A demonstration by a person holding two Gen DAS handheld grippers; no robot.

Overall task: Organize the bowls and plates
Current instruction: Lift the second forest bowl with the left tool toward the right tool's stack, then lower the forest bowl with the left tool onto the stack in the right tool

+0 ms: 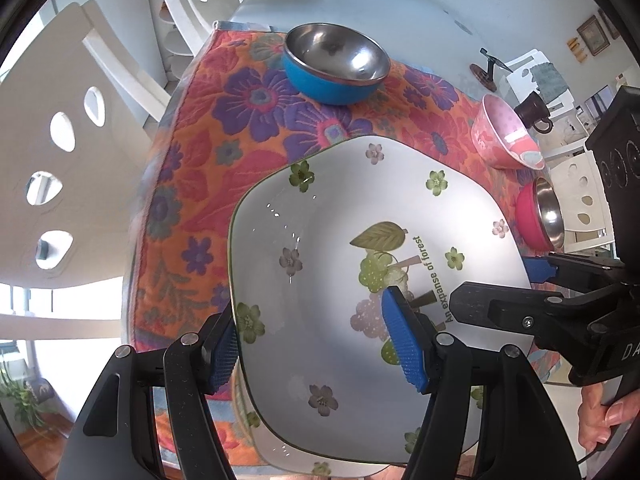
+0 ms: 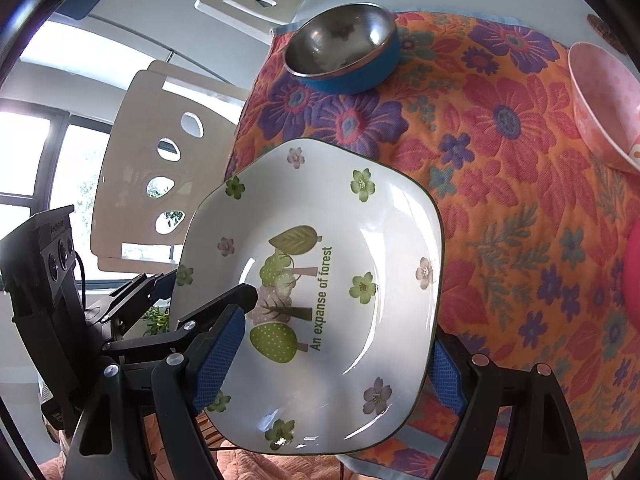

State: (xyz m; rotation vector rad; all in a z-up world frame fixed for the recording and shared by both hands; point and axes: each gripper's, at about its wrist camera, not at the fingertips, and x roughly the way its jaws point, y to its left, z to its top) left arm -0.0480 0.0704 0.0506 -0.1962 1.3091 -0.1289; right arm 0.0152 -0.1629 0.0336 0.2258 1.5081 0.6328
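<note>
A square white plate (image 1: 340, 220) (image 2: 360, 240), printed with flowers, trees and "An expanse of forest", is held up over the floral cloth (image 1: 248, 120) (image 2: 500, 160) by both grippers. My left gripper (image 1: 314, 350) is shut on the plate's left rim, one blue pad inside the dish and the other outside the edge. My right gripper (image 2: 332, 366) is shut on the right rim in the same way, and also shows as the right gripper (image 1: 508, 286) in the left wrist view. A blue steel-lined bowl (image 1: 336, 64) (image 2: 344, 48) stands on the cloth beyond the plate.
A pink dotted bowl (image 1: 504, 136) (image 2: 604, 112) and a red steel-lined bowl (image 1: 540, 216) (image 2: 634, 272) sit on the cloth to the right. White chairs (image 1: 80, 140) (image 2: 160, 140) stand close along the table's left side. A person's hand (image 1: 600, 420) grips the right tool.
</note>
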